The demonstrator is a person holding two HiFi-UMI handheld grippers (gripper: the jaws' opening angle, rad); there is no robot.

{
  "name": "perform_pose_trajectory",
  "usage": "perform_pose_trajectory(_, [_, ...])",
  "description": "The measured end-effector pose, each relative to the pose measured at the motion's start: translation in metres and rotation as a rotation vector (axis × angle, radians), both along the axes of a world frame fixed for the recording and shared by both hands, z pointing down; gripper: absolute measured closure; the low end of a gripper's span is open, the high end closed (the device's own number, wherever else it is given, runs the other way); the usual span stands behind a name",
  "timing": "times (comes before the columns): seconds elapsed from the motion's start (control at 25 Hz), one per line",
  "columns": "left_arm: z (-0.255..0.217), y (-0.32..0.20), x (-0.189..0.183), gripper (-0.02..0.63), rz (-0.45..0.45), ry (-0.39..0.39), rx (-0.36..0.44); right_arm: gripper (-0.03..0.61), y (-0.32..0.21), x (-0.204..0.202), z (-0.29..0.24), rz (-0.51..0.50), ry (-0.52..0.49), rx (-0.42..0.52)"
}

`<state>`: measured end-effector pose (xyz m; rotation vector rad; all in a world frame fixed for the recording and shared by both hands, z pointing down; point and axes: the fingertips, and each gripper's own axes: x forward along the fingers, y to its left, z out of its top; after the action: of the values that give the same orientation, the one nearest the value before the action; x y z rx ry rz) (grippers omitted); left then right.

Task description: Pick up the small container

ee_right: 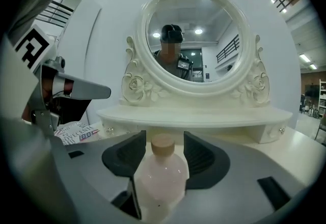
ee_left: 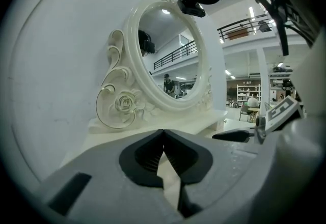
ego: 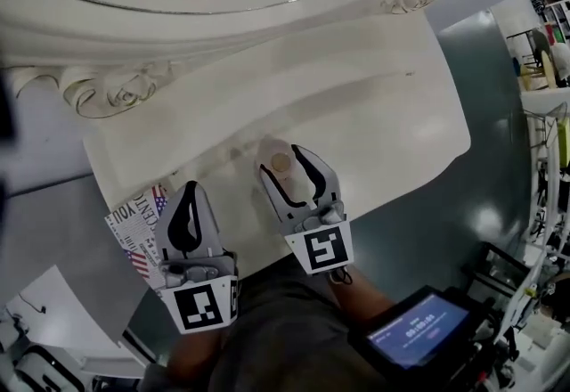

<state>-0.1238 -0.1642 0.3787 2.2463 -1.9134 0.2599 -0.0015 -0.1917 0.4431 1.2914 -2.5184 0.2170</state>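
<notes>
The small container (ee_right: pixel 159 177) is a pale pink bottle with a tan cap, standing upright on the cream dressing table (ego: pixel 383 114). In the head view the container (ego: pixel 280 160) shows from above. My right gripper (ee_right: pixel 164 141) is open, one jaw on each side of the bottle, with the dark pads apart from the cap. In the head view the right gripper (ego: pixel 281 166) sits at the table's near edge. My left gripper (ego: pixel 190 190) hovers to the left of it, over the table's near left corner. In its own view the left gripper (ee_left: pixel 163 131) is shut, tips touching, nothing between them.
An ornate oval mirror (ee_right: pixel 196 45) with a shallow shelf (ee_right: pixel 198 116) stands at the back of the table. A printed paper (ego: pixel 134 225) with a flag pattern lies at the near left corner. A small screen (ego: pixel 417 328) sits by my right forearm. Dark floor surrounds the table.
</notes>
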Motion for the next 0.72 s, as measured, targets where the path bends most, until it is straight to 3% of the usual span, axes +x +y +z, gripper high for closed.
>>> perform_pose_trajectory(0.24, [0.023,-0.005,-0.004,0.6,-0.002,-0.01,-0.038,0.365,0.001,-0.001,0.028,0.006,0.01,-0.045])
perform_pose_trajectory(0.72, [0.042,-0.009,0.0,0.6,0.013,-0.015,-0.069,0.365,0.002,-0.003,0.035,0.008,-0.018,-0.034])
